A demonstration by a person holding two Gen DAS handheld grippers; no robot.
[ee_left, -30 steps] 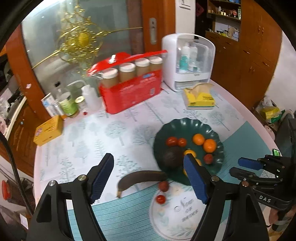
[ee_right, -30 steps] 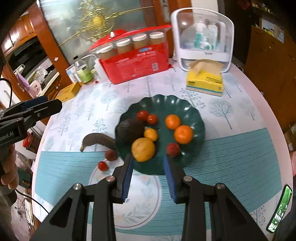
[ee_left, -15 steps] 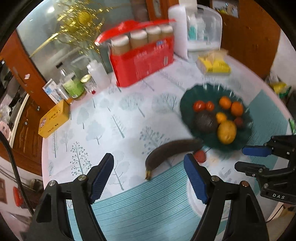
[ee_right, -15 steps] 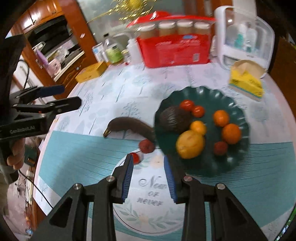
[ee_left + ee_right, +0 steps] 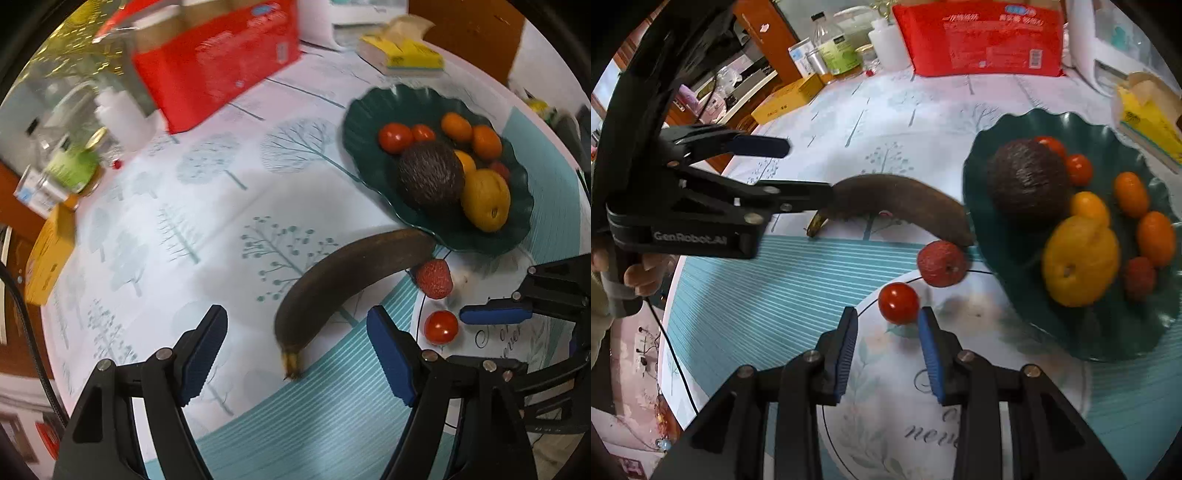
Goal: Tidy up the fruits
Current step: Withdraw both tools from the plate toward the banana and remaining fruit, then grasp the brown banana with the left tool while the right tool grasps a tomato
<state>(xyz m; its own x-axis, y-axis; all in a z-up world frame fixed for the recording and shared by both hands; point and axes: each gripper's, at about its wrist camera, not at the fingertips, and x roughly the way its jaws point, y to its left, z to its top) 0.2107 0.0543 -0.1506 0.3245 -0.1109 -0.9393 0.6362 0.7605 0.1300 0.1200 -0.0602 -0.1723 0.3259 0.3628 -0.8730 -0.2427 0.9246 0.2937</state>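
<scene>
A dark brown banana (image 5: 347,280) lies on the tablecloth beside a dark green plate (image 5: 364,110) holding an avocado (image 5: 430,177), a lemon (image 5: 485,199), tomatoes and small oranges. My left gripper (image 5: 297,345) is open, its jaws either side of the banana's stem end and just short of it. A lychee (image 5: 942,263) and a cherry tomato (image 5: 898,302) lie loose in front of the plate (image 5: 1126,343). My right gripper (image 5: 888,332) is open and empty, with the cherry tomato just beyond its fingertips. The banana (image 5: 901,203) and left gripper (image 5: 798,171) also show in the right wrist view.
A red box (image 5: 218,70) with jars stands at the back. A yellow tissue pack (image 5: 402,55) lies behind the plate. Bottles and a green-labelled jar (image 5: 72,166) stand at the back left beside a yellow box (image 5: 48,254). A round printed mat (image 5: 960,406) lies under my right gripper.
Both grippers have moved down and closer to the table. The left one has closed in on the banana's stem end, the right one on the cherry tomato. Both stayed open.
</scene>
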